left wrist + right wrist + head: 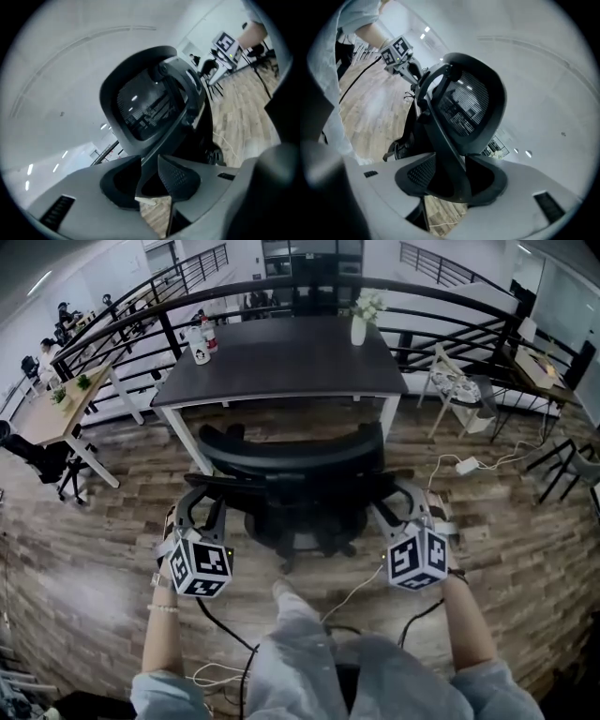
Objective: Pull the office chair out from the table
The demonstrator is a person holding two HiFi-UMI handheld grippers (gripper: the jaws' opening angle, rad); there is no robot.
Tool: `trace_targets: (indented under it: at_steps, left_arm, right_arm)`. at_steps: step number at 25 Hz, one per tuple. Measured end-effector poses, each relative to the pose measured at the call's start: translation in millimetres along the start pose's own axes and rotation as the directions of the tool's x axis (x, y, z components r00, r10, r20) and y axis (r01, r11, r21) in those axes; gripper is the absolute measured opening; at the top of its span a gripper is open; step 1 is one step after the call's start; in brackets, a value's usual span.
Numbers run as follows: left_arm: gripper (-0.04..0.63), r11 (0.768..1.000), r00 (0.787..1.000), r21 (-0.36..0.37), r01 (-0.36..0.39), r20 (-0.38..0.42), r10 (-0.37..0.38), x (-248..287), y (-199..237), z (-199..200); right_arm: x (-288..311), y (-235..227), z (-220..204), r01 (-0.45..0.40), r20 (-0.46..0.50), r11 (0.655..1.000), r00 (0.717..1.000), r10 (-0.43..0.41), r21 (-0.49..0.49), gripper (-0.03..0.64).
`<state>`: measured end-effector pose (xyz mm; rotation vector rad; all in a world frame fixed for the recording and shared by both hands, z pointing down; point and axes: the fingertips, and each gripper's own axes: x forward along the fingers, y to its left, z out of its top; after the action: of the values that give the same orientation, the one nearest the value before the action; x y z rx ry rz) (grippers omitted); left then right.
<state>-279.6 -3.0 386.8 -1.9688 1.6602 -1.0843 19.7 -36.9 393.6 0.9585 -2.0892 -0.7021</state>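
Office chair (pixel 291 465) stands at the dark tabletop's (pixel 281 357) near edge, backrest toward the person. Left tool (pixel 150 183) and right tool (pixel 454 180) each pinch a strut of its back frame.

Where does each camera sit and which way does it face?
Head view: on the head, steeply down at office chair, table; forearms, lap, left gripper, right gripper show.
Left gripper view: on left gripper, along its jaws at the backrest; right gripper's cube beyond.
Right gripper view: on right gripper, along its jaws at the backrest; left gripper's cube, sleeve beyond.
Both gripper views share the backrest.
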Motion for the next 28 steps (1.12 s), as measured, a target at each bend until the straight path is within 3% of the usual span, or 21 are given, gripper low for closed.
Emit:
trace_targets:
  at_steps: [6, 13, 22, 28]
  left_arm:
    - [0.025, 0.977, 0.998, -0.214, -0.007, 0.067, 0.022, -27, -11, 43]
    - [0.012, 0.951, 0.993, -0.310, 0.008, 0.116, 0.030, -54, -33, 76]
    - [0.012, 0.915, 0.992, -0.400, 0.055, 0.127, -0.005, -70, -55, 90]
    - [0.012, 0.884, 0.992, -0.459, 0.091, 0.119, -0.040, -72, -65, 95]
  right_arm:
    - [-26, 10, 19, -0.023, 0.099, 0.970, 0.995, -0.002, 0.243, 0.143]
    - [-53, 19, 41, -0.047, 0.181, 0.898, 0.983, -0.036, 0.437, 0.028]
    - [-59, 33, 44, -0.081, 0.197, 0.837, 0.980, -0.033, 0.541, 0.005]
    - [-60, 36, 42, -0.099, 0.201, 0.820, 0.979, -0.020, 0.564, 0.003]
